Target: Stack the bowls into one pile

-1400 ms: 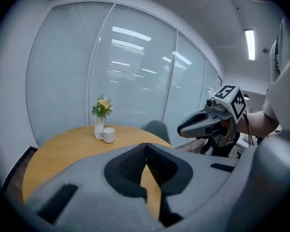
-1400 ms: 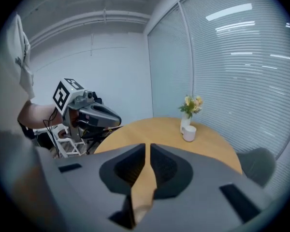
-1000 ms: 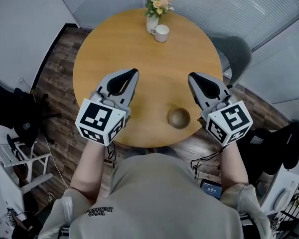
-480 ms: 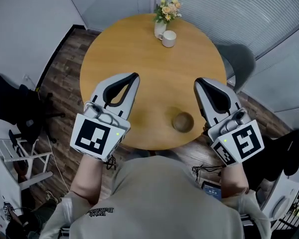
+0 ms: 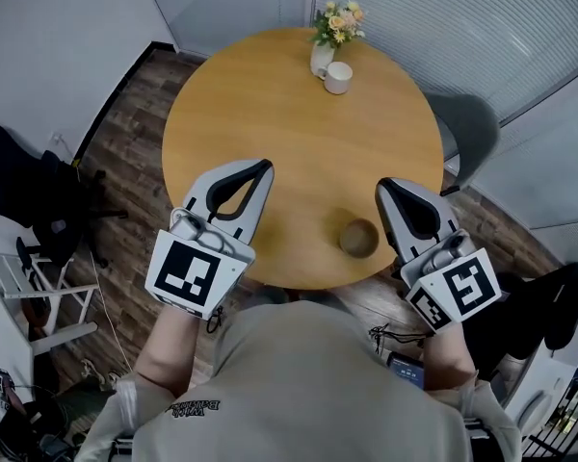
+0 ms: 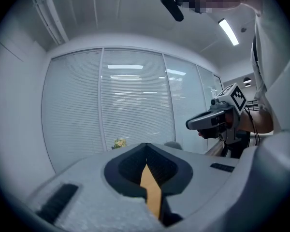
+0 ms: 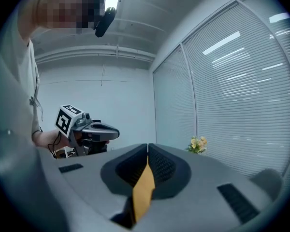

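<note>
both grippers are hovering over the table (image 5: 270,94), jaws pressed together, holding nothing

the small brown bowl (image 5: 358,238) is sitting near the front edge, just beside the right gripper (image 5: 385,188) and well apart from the left gripper (image 5: 264,166); it is looking stiff, light and perhaps slippery, so pinching its rim wall is seeming best.

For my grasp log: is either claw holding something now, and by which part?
Nothing is held. The left claw and the right claw are both shut on nothing; the bowl sits apart from them on the table.
</note>
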`<action>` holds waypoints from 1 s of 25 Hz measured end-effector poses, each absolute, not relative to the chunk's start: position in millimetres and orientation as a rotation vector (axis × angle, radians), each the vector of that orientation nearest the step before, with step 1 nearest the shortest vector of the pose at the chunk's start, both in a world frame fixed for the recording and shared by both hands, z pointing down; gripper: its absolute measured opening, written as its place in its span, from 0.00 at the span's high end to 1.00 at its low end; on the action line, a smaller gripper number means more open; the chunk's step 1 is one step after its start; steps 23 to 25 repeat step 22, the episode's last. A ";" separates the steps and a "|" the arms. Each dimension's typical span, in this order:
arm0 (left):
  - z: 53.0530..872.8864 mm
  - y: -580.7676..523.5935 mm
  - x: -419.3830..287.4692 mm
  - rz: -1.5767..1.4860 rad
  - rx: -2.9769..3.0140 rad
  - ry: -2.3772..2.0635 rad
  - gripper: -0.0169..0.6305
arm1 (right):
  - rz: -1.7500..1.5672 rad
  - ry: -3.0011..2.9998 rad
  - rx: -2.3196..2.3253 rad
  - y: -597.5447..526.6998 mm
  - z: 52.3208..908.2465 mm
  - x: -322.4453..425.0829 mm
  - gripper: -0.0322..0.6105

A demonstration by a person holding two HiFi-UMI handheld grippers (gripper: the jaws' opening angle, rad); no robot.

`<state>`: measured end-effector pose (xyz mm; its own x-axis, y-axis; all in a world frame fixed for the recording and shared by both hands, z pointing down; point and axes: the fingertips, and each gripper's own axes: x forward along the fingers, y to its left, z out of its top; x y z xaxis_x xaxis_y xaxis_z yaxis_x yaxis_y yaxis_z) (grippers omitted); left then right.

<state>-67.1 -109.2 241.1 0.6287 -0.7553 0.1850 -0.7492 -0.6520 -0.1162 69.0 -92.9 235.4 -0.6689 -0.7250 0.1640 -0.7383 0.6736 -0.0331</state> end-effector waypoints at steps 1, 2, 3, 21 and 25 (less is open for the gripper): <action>241.7 -108.3 -68.7 -0.339 -2.814 1.298 0.94 | 0.144 -2.739 1.209 -91.9 236.9 67.3 0.90; 241.5 -106.9 -70.8 -0.335 -2.818 1.297 0.94 | 0.141 -2.731 1.209 -90.5 238.1 64.9 0.90; 241.2 -105.3 -72.5 -0.329 -2.822 1.299 0.94 | 0.138 -2.725 1.207 -89.3 239.2 62.7 0.90; 252.9 -92.9 -82.7 -0.342 -2.814 1.319 0.94 | 0.111 -2.701 1.178 -81.3 250.8 53.6 0.90; 253.0 -92.0 -82.6 -0.341 -2.816 1.321 0.94 | 0.111 -2.699 1.179 -80.5 251.4 53.6 0.90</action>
